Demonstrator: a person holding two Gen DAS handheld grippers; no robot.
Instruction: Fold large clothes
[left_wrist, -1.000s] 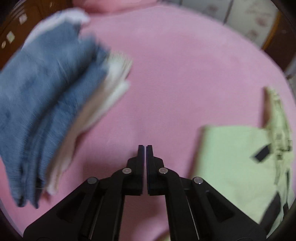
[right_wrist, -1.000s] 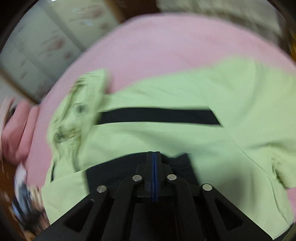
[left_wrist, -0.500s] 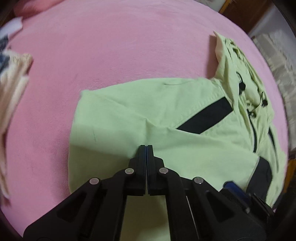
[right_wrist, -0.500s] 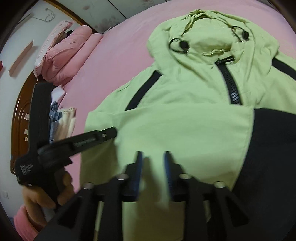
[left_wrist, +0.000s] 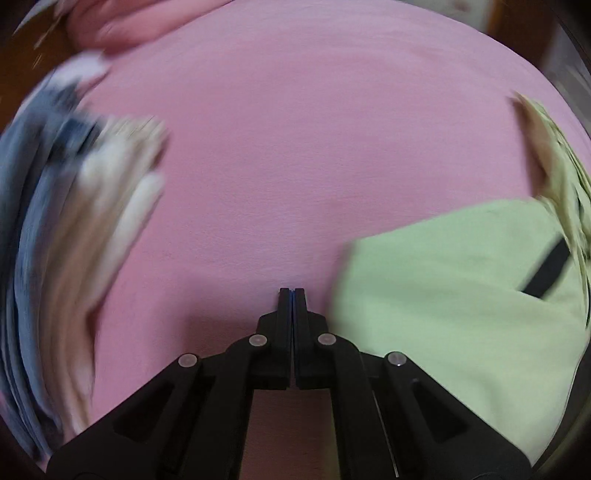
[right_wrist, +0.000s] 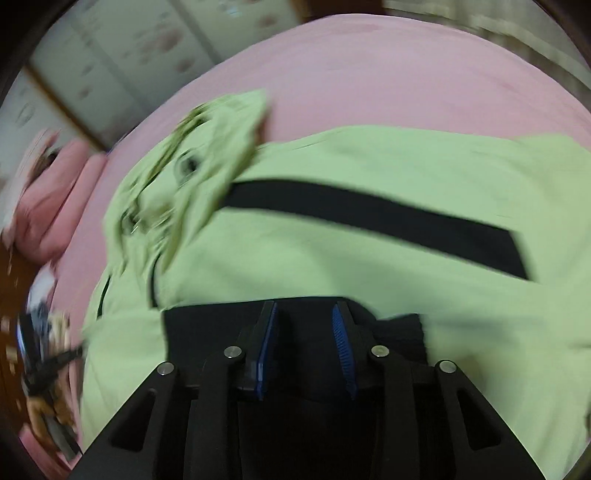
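Observation:
A light green hooded jacket (right_wrist: 332, 266) with a black stripe (right_wrist: 369, 218) lies spread on the pink bedspread (left_wrist: 295, 147). Its hood (right_wrist: 195, 166) points toward the far left. My right gripper (right_wrist: 304, 306) hangs over the jacket's black lower panel (right_wrist: 399, 328). The jaws stand apart, blue pads bare, with no cloth pinched between them. In the left wrist view the jacket (left_wrist: 443, 295) fills the lower right. My left gripper (left_wrist: 292, 291) is shut on nothing and sits over bare bedspread just left of the jacket's edge.
A stack of folded blue and cream clothes (left_wrist: 74, 221) lies on the left of the bed, blurred. Pink pillows (right_wrist: 48, 206) sit at the bed's far left, with wardrobe doors (right_wrist: 110, 74) behind. Open bedspread stretches beyond the jacket.
The right jaws went from shut to parted. The left gripper swung from over the jacket back to bare bedspread beside it, still shut. The right view swung from the hood back to the black panel.

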